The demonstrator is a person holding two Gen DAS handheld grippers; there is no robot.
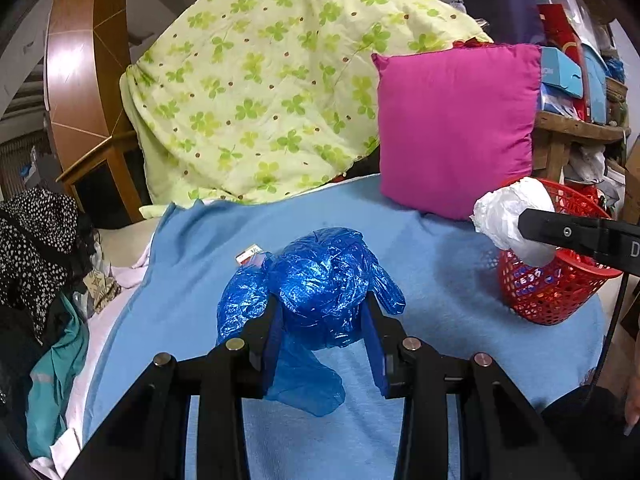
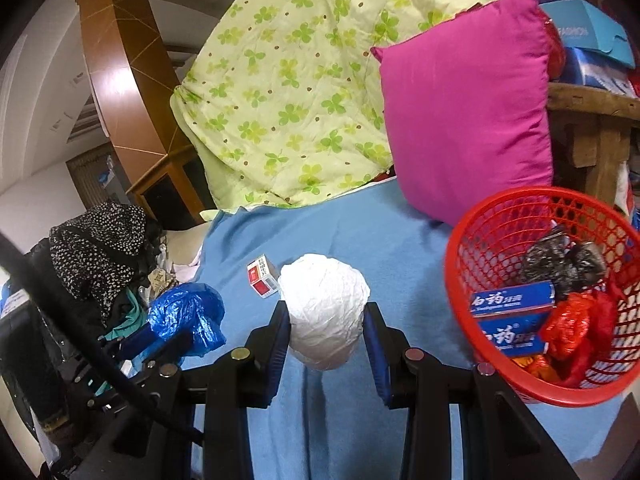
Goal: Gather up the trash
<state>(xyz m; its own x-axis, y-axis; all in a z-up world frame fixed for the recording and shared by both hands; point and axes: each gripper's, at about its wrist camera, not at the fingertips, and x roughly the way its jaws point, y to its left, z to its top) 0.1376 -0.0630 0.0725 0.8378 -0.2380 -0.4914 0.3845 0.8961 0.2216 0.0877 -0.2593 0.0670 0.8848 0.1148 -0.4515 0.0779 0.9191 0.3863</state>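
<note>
Between the two blue-padded fingers of the left gripper [image 1: 324, 320] sat one crumpled blue plastic bag [image 1: 320, 280], clamped on both sides, with a loose flap hanging below the pads. It was held above the blue blanket [image 1: 440, 280] that covered the bed. The right gripper [image 2: 326, 328] likewise pinched one balled-up white plastic bag [image 2: 324, 312] between its two fingers.

One red mesh basket [image 2: 472, 240] stood on the blanket just right of the white bag. From the left wrist view the white bag hung over the basket's rim. Inside the basket lay two blue toothpaste boxes [image 2: 512, 300], one crumpled black bag [image 2: 560, 260] and one red plastic bag [image 2: 576, 324], with something orange beneath that could not be made out.

One small red-and-white box [image 2: 262, 278] lay on the blanket well left of the basket, just beside the white bag. Behind the basket leaned one magenta pillow [image 2: 468, 112], touching the blanket, and left of the pillow rose one green clover-print quilt [image 2: 288, 92]. Far left of the basket, off the blanket's edge, was a heap of clothes topped by one black dotted garment [image 2: 96, 248].
</note>
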